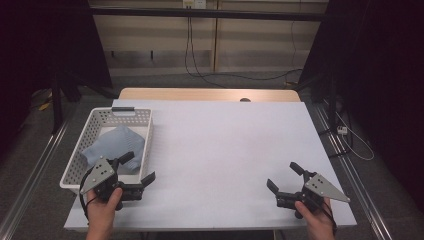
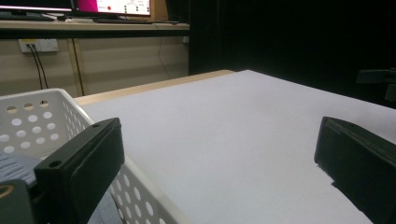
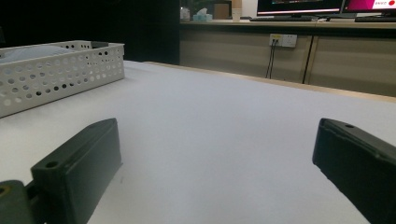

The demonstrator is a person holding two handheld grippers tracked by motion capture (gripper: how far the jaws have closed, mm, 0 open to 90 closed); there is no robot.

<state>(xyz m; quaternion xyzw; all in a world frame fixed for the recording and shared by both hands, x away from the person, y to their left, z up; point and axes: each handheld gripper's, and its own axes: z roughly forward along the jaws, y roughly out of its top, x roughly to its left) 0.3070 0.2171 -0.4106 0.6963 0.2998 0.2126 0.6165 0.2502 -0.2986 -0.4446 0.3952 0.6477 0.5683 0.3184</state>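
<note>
1. You held the left gripper (image 1: 135, 176) at the lower left of the high view, its jaws released and grasping nothing; 1 jaw stood over the near right corner of the white basket (image 1: 90, 131), the other over the bare counter (image 1: 225, 150).
2. You held the right gripper (image 1: 285, 179) at the lower right of that view, its jaws spread wide as well, with only counter between them.
3. The blue cloth (image 1: 112, 145) lay bunched inside the basket, in its middle and nearer half, at the left of the high view. In the left gripper view a fold of it (image 2: 14, 165) showed at the lower left edge, behind the left-hand jaw and inside the perforated wall.
4. From the left jaws the cloth lay just up and to the left in the high view, close by; from the right jaws it lay well apart, across the whole counter.
5. The cloth ran roughly along the basket's length, from lower left toward upper right in the high view.
6. Your left hand (image 1: 102, 210) was clearly the nearer one, so a reach for the cloth would likely fall to it.
</note>
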